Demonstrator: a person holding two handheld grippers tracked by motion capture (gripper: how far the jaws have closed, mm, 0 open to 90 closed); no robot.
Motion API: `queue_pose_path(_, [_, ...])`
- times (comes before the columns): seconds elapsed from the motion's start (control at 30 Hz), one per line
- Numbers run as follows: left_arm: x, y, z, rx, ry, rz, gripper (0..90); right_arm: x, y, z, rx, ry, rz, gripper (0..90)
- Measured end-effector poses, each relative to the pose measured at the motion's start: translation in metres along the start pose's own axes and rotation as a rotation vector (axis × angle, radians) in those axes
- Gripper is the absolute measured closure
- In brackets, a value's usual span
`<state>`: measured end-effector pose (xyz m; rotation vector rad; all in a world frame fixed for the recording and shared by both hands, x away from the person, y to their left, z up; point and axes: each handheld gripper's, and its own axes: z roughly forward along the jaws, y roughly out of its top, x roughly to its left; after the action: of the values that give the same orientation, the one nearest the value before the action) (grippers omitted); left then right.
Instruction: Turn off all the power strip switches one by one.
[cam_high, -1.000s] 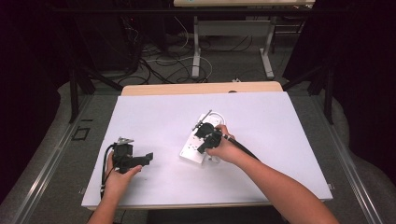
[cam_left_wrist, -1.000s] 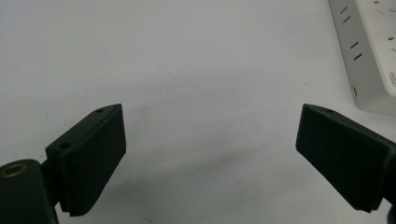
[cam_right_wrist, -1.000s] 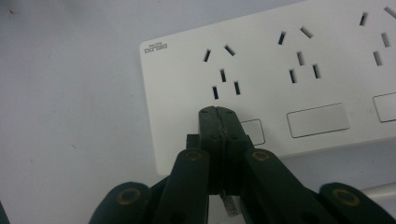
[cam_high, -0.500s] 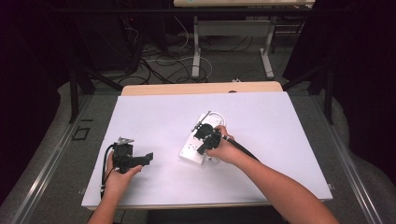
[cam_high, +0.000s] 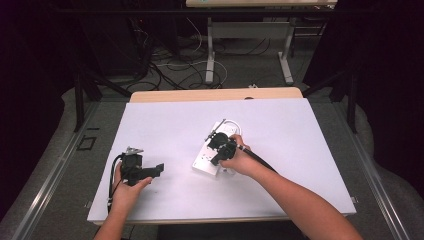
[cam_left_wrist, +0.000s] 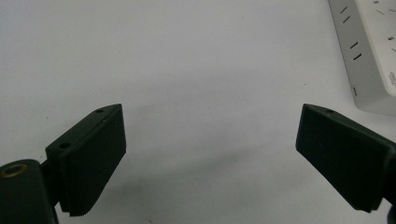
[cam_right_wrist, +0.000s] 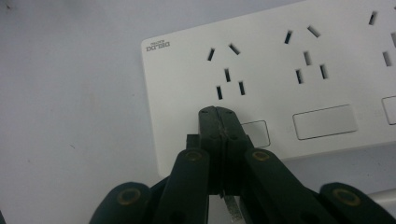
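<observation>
At a white-covered table (cam_high: 300, 150), I hold one gripper in each hand over one white power strip (cam_high: 212, 152). From above, my right gripper (cam_high: 220, 146) sits on the strip near the table's centre, while my left gripper (cam_high: 159, 169) rests over bare surface at about eight o'clock from it, well apart. My right gripper view adds detail the high view cannot: the jaws pressed together, tips (cam_right_wrist: 219, 113) touching the strip's face (cam_right_wrist: 280, 70) beside a rectangular switch (cam_right_wrist: 324, 121), two full socket groups and a small brand mark at eleven o'clock. My left gripper view shows its two jaws spread wide, with the strip's corner (cam_left_wrist: 369, 51) at one o'clock.
</observation>
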<state>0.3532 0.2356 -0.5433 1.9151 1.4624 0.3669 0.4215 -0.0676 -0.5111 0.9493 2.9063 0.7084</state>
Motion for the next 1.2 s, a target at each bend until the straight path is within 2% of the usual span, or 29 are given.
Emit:
queue_pose_path(0.2, [0.001,0.000,0.000,0.000,0.000,0.001,8.8,0.000,0.000,0.000,0.001,-0.002,0.005,89.5])
queue_pose_path(0.5, [0.001,-0.001,0.000,-0.006,0.005,-0.008,8.8,-0.001,0.000,-0.003,-0.011,0.000,0.006,81.4])
queue_pose_path(0.53, [0.001,-0.001,0.000,-0.007,0.005,-0.008,8.8,0.000,-0.001,-0.002,-0.058,-0.004,0.016,79.9])
queue_pose_path(0.57, [0.001,-0.001,0.000,-0.007,0.005,-0.007,8.8,-0.001,0.000,-0.005,-0.023,-0.003,0.013,78.3])
queue_pose_path(0.6, [0.001,-0.001,0.000,-0.010,0.005,-0.008,8.8,-0.002,0.000,-0.006,-0.020,-0.006,0.022,76.2])
queue_pose_path(0.63, [0.001,-0.001,-0.001,-0.008,0.005,-0.004,8.8,-0.002,0.000,-0.007,-0.023,-0.003,0.031,73.4])
queue_pose_path(0.67, [0.001,-0.001,-0.001,-0.005,0.003,-0.003,8.8,-0.002,-0.001,-0.005,-0.071,-0.001,0.038,71.1])
queue_pose_path(0.7, [0.001,-0.001,-0.001,-0.009,0.007,-0.004,8.8,-0.003,0.000,-0.009,-0.032,-0.005,0.035,69.8])
queue_pose_path(0.83, [0.000,-0.001,0.000,-0.010,0.004,-0.005,8.8,-0.005,-0.001,-0.015,-0.053,-0.008,0.049,63.8])
queue_pose_path(0.9, [0.000,0.000,-0.001,0.004,0.000,0.002,8.8,-0.006,-0.002,-0.018,-0.059,-0.012,0.052,60.4])
queue_pose_path(0.97, [0.000,0.000,0.000,-0.009,0.005,-0.005,8.8,-0.007,-0.003,-0.020,-0.062,-0.009,0.061,56.1])
queue_pose_path(1.07, [0.000,-0.001,0.000,-0.008,0.007,-0.007,8.8,-0.008,-0.004,-0.025,-0.071,-0.030,0.068,49.2])
queue_pose_path(1.13, [0.000,-0.001,0.000,-0.006,0.006,-0.008,8.8,-0.010,-0.006,-0.027,-0.082,-0.055,0.056,43.6])
queue_pose_path(1.17, [0.000,0.000,0.000,-0.008,0.005,-0.005,8.8,-0.009,-0.008,-0.027,-0.121,-0.066,0.072,42.1])
queue_pose_path(1.2, [0.000,0.000,0.000,-0.005,0.006,-0.004,8.8,-0.009,-0.008,-0.030,-0.092,-0.073,0.072,40.4])
